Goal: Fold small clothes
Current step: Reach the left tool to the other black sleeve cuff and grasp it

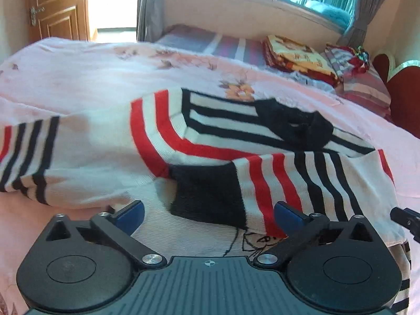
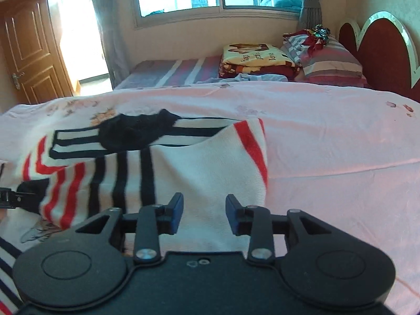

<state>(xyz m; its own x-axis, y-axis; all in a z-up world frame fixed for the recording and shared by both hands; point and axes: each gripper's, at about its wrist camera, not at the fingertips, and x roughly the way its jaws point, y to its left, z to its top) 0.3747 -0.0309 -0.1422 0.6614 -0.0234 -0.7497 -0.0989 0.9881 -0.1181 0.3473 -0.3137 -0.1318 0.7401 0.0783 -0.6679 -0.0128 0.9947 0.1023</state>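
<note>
Sweater: your striped sweater (image 1: 210,141) lies partly folded on the pink bed (image 1: 78,73).
Left gripper (image 1: 208,214): jaws wide apart over its black cuff (image 1: 207,191).
Right gripper (image 2: 204,214): jaws apart, holding nothing.

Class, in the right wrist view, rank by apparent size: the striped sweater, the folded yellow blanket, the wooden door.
1. striped sweater, though nearness to the camera inflates it.
2. wooden door.
3. folded yellow blanket.
</note>
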